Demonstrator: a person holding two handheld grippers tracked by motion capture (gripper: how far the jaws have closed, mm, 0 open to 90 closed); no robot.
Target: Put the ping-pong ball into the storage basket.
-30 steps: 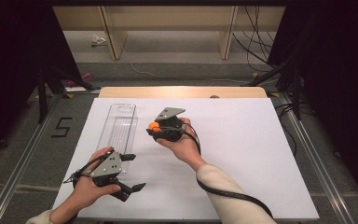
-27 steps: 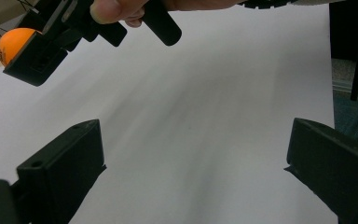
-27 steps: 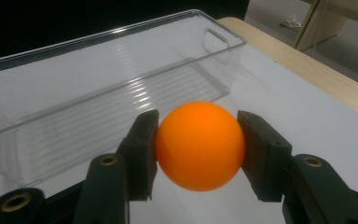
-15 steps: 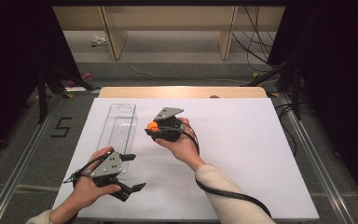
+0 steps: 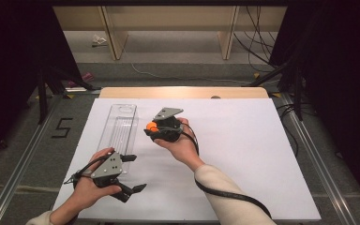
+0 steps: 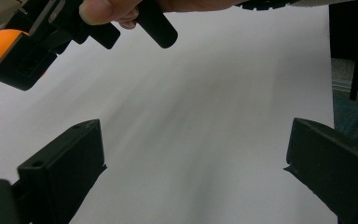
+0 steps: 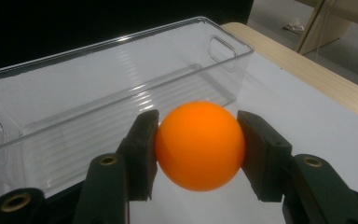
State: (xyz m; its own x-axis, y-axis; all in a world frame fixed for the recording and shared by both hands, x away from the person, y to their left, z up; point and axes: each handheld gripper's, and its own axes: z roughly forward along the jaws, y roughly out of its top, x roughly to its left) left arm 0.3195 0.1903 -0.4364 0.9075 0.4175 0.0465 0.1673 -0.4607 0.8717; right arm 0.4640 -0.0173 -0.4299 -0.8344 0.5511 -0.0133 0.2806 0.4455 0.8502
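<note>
A: One orange ball is pinched between the two jaws of the right gripper, pads pressed on either side of it. In the high view the ball hangs above the white table, just beside the clear bin, at the bin's three o'clock.

B: And the bin itself?

A: Long, ribbed, transparent, nothing in it. From the right gripper view it lies at about eleven o'clock from the ball.

B: So the step looks like dropping the ball in. How should the person go about it?

A: Carry it over the near wall first, centre it above the ribbed floor, lower it, then let go, since a light ball would likely bounce out if dropped from high up.

B: The left gripper?

A: Jaws spread wide, nothing between them, at the table's seven o'clock.
</note>
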